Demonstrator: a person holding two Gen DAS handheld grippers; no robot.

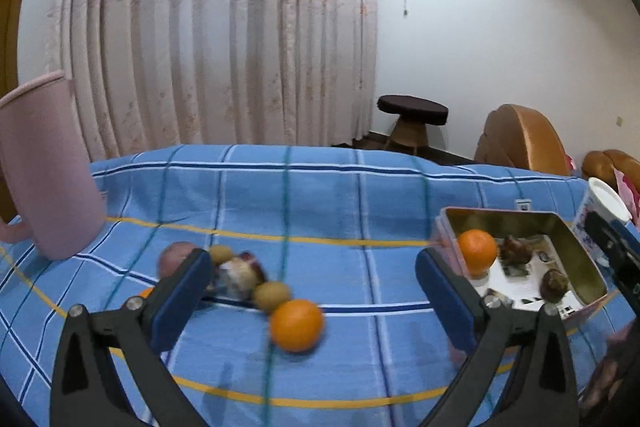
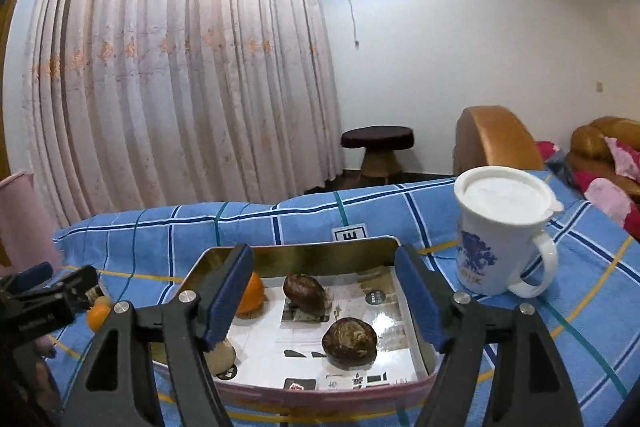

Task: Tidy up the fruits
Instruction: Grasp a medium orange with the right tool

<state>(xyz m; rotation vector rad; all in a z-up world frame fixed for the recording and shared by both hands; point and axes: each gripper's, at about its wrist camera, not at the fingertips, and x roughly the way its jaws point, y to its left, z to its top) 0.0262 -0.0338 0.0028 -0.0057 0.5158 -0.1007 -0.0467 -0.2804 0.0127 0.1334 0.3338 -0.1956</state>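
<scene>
1. Two claws, both spread wide and holding nothing: your left gripper [image 1: 314, 301] hangs over the blue checked cloth [image 1: 360, 195], and your right gripper [image 2: 324, 297] sits over the metal tin [image 2: 298, 250].
2. Just ahead of your left gripper's fingertips, an orange [image 1: 296, 325] lies on the cloth between the two pads.
3. Beyond it, toward the left finger, you have a blurred cluster: a kiwi [image 1: 272, 295] touching the orange, a wrapped pale fruit [image 1: 239, 277], a second small kiwi [image 1: 221, 254] and a reddish fruit [image 1: 176, 258].
4. Between your right gripper's fingers, inside the tin, sit two dark brown fruits [image 2: 349, 342] [image 2: 305, 291]; an orange in the tin [image 2: 252, 294] is partly behind the left finger.
5. Further out, a white mug [image 2: 502, 239] stands right of that gripper, and a pink pitcher [image 1: 46, 167] far left of your left one.
</scene>
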